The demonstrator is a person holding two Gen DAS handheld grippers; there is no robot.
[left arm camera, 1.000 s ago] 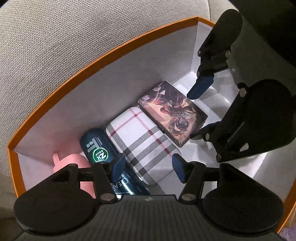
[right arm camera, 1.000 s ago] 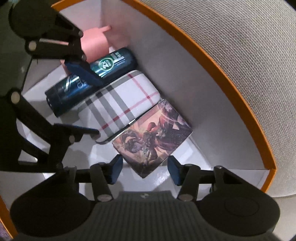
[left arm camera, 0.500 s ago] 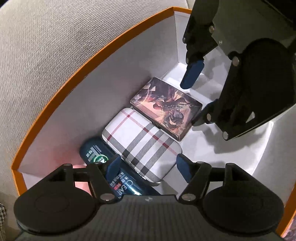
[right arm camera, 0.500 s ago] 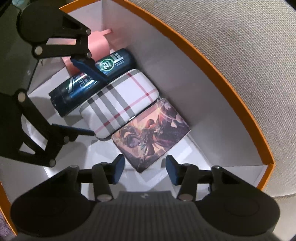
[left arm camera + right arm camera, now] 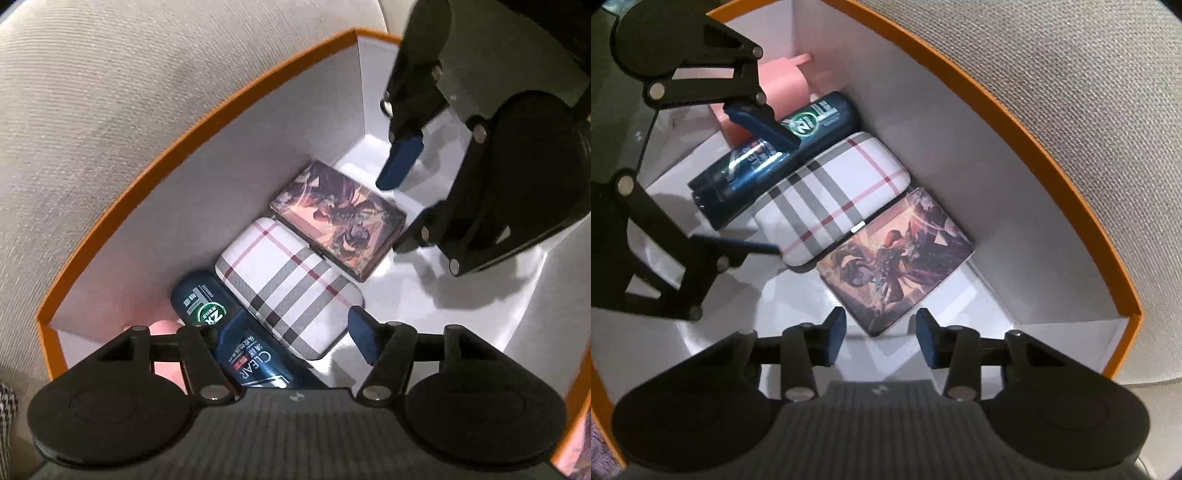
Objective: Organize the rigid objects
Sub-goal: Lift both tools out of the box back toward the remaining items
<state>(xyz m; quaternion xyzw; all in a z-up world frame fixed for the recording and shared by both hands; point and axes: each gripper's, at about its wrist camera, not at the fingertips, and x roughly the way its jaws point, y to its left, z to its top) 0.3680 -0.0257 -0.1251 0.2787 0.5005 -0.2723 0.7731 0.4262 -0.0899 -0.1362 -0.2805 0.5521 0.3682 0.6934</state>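
It looked like a home living room. An orange-rimmed storage box (image 5: pixel 207 122) sat against a sofa's coarse grey upholstery (image 5: pixel 1071 92), and it held personal items: a shampoo bottle (image 5: pixel 236 343), a plaid case (image 5: pixel 834 199), a picture-printed box (image 5: pixel 340 218) and something pink (image 5: pixel 783 81).

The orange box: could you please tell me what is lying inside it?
Along one wall of the orange box lie a pink item, a dark blue bottle, a plaid case and an illustrated box. The left tongs cover much of the pink item.
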